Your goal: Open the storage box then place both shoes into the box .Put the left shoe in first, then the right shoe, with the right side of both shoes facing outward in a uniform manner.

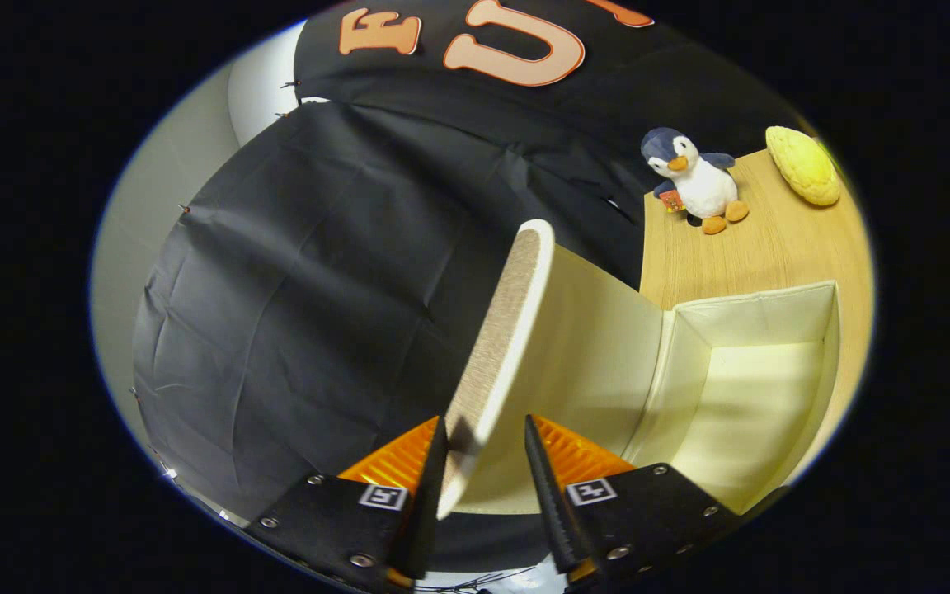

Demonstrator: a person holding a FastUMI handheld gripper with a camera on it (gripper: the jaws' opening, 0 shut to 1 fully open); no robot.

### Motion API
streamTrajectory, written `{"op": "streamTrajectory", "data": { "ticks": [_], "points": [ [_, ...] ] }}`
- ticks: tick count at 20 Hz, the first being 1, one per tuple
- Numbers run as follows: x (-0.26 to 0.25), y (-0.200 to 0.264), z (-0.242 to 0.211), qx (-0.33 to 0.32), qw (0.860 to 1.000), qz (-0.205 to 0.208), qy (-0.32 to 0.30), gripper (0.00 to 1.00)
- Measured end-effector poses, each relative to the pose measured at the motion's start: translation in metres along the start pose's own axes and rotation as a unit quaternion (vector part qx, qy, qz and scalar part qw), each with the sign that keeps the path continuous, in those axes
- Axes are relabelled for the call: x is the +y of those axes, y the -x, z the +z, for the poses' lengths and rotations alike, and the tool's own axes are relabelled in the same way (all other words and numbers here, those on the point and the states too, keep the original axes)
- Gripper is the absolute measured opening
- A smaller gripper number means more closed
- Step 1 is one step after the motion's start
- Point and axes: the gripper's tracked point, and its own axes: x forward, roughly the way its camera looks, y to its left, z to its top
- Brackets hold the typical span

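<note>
The storage box stands open on the wooden table, cream inside, and its visible interior holds nothing. Its lid is swung up and stands nearly upright, beige fabric showing along its edge and the cream inner face turned toward the box. My gripper is shut on the lid's free edge. The left finger lies on the lid's outer side and the right finger on its inner side.
A plush penguin sits on the table beyond the box, with a yellow bumpy cushion-like object beside it. Black cloth walls hang behind the lid and the table, with a pale wall past them.
</note>
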Motion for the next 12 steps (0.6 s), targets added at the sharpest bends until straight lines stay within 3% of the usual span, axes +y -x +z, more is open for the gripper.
{"op": "streamTrajectory", "data": {
  "ticks": [4, 8, 12],
  "points": [
    [-0.015, 0.008, 0.003, -0.011, 0.999, -0.022, 0.038, 0.84],
    [-0.072, 0.058, 0.0, -0.039, 0.989, -0.103, 0.095, 0.92],
    [-0.148, 0.122, -0.001, -0.056, 0.969, -0.2, 0.135, 0.96]
  ]
}}
